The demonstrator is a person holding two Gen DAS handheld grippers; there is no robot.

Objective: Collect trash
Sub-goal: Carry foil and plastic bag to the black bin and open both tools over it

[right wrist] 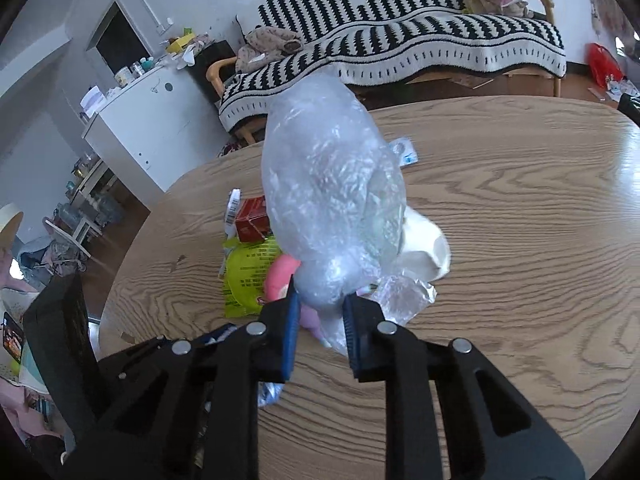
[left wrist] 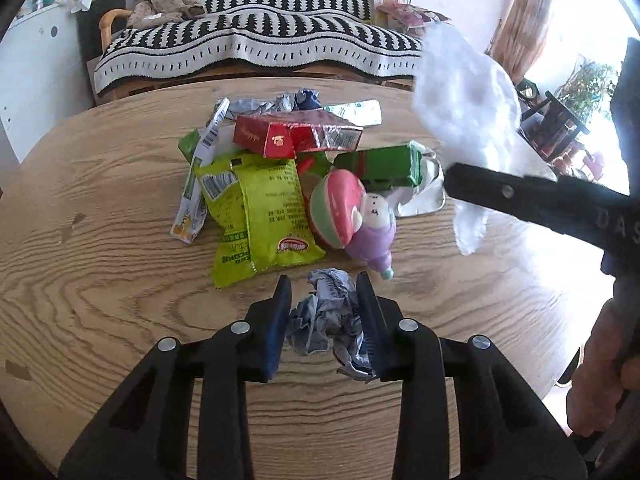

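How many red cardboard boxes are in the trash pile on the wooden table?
1: a red cardboard box lies at the far side of the pile, behind the yellow-green snack packet. The clear plastic bag hides part of the pile in the right wrist view, so more may be covered.

wooden table (left wrist: 100, 240) | striped sofa (left wrist: 260, 36) behind it | white cabinet (right wrist: 148, 128) left

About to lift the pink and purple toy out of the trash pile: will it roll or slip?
The toy looks rounded and glossy, so it may roll if nudged and slip in a pinch. It leans on the green wrapper, which probably shifts with it.
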